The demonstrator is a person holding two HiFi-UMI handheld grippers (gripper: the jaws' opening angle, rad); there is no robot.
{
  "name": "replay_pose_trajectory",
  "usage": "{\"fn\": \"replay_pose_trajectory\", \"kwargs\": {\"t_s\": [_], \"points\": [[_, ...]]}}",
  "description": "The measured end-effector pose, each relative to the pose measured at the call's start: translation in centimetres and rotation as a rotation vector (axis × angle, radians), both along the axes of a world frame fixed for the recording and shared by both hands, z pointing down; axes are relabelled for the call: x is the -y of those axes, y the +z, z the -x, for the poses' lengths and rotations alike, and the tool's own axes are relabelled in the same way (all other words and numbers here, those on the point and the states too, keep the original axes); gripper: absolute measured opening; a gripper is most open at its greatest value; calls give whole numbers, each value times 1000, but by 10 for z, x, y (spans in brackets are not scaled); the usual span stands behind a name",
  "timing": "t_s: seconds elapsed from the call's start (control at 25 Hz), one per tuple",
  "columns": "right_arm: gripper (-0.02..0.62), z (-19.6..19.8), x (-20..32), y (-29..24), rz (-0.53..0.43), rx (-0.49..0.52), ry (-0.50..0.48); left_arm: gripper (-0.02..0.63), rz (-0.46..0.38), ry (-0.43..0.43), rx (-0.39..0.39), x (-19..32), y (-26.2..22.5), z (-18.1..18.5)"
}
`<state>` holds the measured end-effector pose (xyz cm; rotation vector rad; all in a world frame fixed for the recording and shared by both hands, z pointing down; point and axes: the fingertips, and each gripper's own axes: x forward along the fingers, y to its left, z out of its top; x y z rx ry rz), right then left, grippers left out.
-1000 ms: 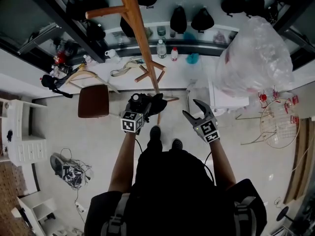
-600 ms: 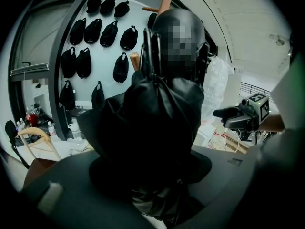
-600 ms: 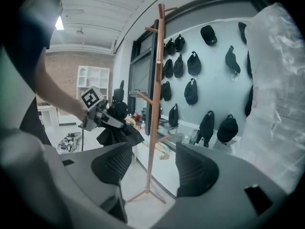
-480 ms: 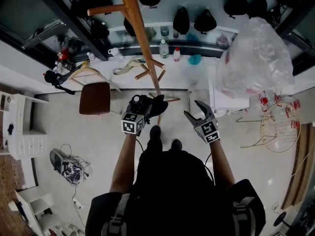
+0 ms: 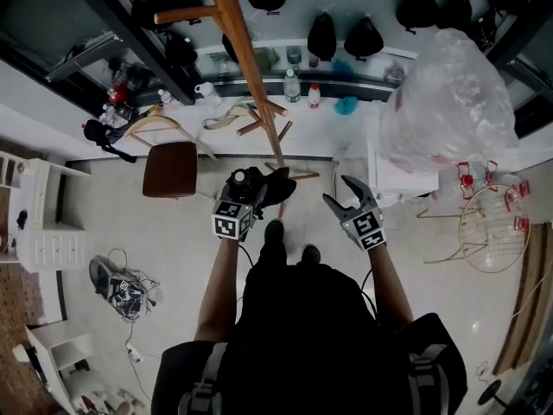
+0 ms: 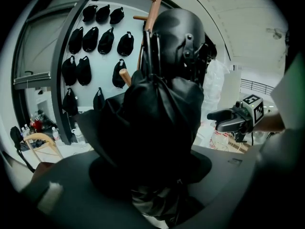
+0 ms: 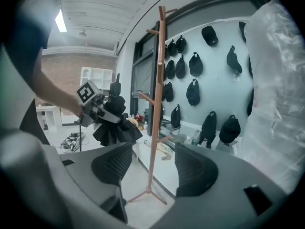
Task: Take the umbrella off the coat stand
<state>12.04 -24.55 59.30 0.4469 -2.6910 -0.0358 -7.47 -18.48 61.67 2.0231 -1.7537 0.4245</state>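
A: What blocks the left gripper view?

B: The umbrella (image 6: pixel 157 123) fills it. Its black cloth buries the jaws of the left gripper (image 5: pixel 257 188), and only the top of the coat stand (image 6: pixel 152 8) shows above it.

A: And from the head view?

B: The coat stand's upper end runs off the top edge. The bottles (image 5: pixel 292 85) behind it are too small to read.

A: The right gripper view?

B: The plastic bag (image 7: pixel 276 80) is cut off by the right edge.

Black top (image 5: pixel 302 327), seemingly short-sleeved; grey left tool (image 5: pixel 256 188), right tool (image 5: pixel 337 191), each with marker cube (image 5: pixel 226 224).
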Motion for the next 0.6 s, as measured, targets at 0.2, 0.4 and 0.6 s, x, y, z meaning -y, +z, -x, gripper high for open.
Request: {"fn": "replay_pose_trajectory", "kwargs": {"t_s": [0.2,0.4,0.6], "points": [[276,-5,-2,1,-5,-1,-4,250,-11,-20,3,-9,-7,-4],[276,-12,-5,-1,-9,0,2,250,-10,-38,-3,-25,-14,-8],[276,-20,-9,0,-7,2,7,251,-11,-47,-6,-38,-21,-13]]}}
